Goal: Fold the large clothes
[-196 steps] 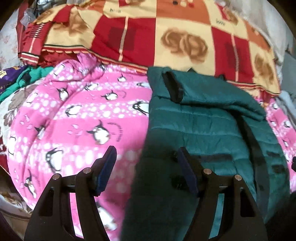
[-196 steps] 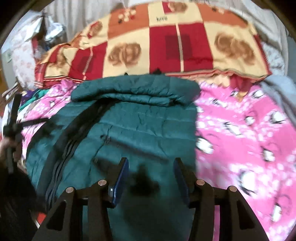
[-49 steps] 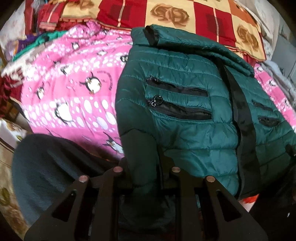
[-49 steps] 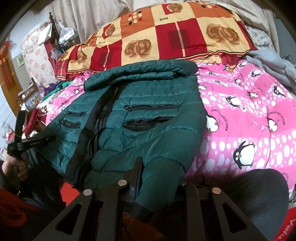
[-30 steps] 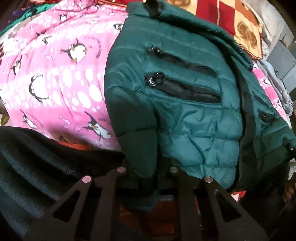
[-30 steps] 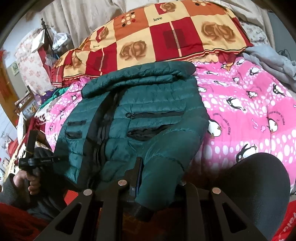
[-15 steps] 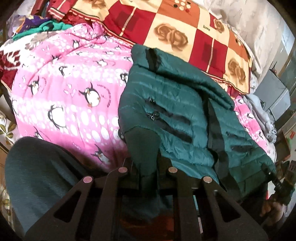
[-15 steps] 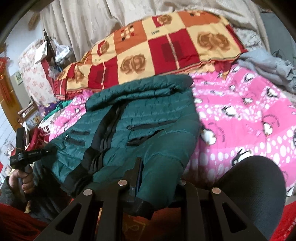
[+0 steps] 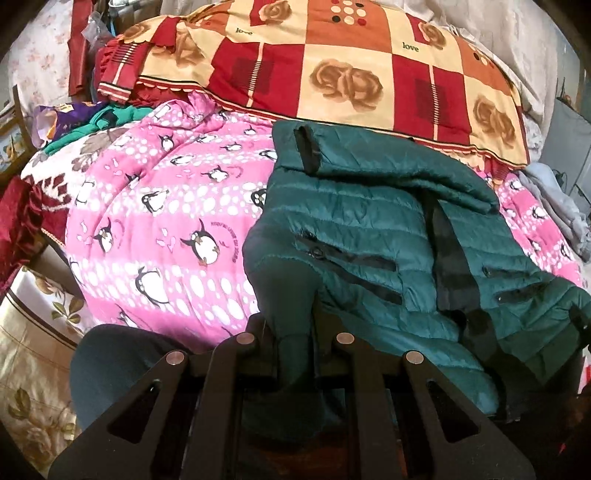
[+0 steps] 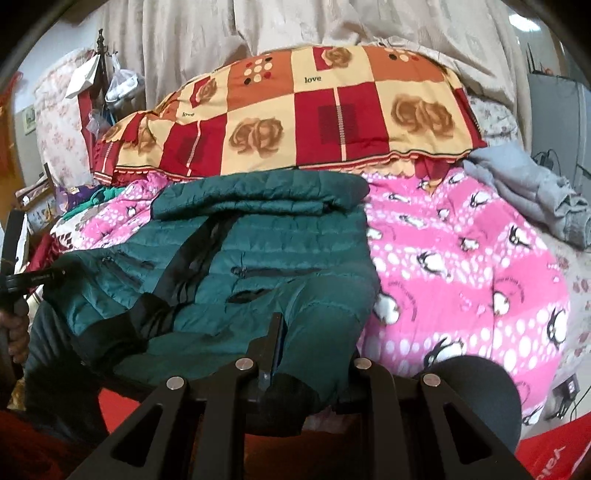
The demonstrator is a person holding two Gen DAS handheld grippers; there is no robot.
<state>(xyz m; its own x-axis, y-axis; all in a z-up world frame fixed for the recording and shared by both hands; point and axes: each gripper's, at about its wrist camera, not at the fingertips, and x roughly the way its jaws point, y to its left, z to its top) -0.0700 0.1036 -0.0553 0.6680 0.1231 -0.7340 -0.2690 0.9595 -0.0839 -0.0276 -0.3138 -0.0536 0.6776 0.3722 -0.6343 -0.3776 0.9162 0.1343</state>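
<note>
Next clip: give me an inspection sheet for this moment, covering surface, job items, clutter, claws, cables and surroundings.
Surface: bed under a pink penguin blanket, rumpled.
Job's things: green puffer jacket lies front up on the blanket, collar toward the checked quilt, pocket zips showing.
Clutter: grey garment bunched at the bed's right edge; purple and green cloth at the left.
Claws: left claw shut on a jacket sleeve; right claw shut on the other sleeve.
Cables: thin dark cables behind the grey garment, beside the grey box.
Surroundings: beige curtain behind the quilt; the person's dark knee low in the right view.
</note>
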